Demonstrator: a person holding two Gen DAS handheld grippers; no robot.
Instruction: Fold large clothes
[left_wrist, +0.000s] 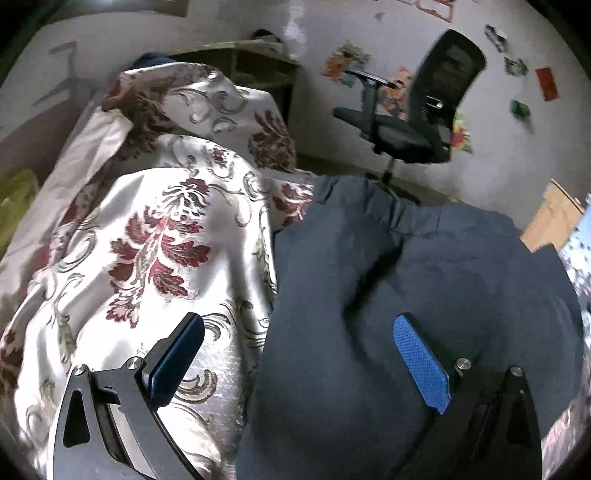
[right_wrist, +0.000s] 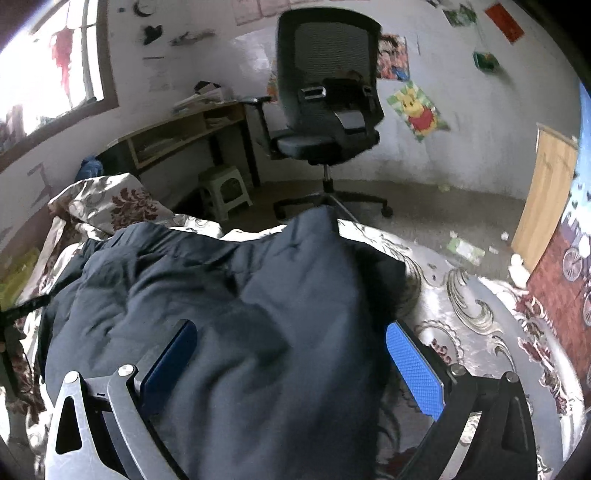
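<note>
At the bottom of the left wrist view, the left gripper (left_wrist: 299, 354) is seen spread wide and released, nothing being held; one finger lies over the floral bedspread (left_wrist: 147, 240) at lower left, the other over the dark blue garment (left_wrist: 424, 277) at lower right. In the right wrist view the right gripper (right_wrist: 291, 358) is likewise spread and empty, and the dark blue garment (right_wrist: 221, 314) is straddled by its fingers across the lower centre of the frame. Whether the fingers touch the cloth cannot be told.

The garment is spread on the bed, rumpled and puffed, filling the lower middle of the right view and the lower right of the left one. A far corner is seen raised toward the middle of the right view, near the bed's edge.

Several risks may be judged from here. If only the top layer were pinched, the thick cloth could be lifted unevenly and the fold skewed. The glossy bedspread could be caught with the garment on the left side. Slippage across that smooth cover could also be expected, and the far corner might be dragged off the bed.

Beyond the bed, an office chair (right_wrist: 325, 110) is seen at upper centre, and a wooden desk (right_wrist: 184, 129) to its left.
</note>
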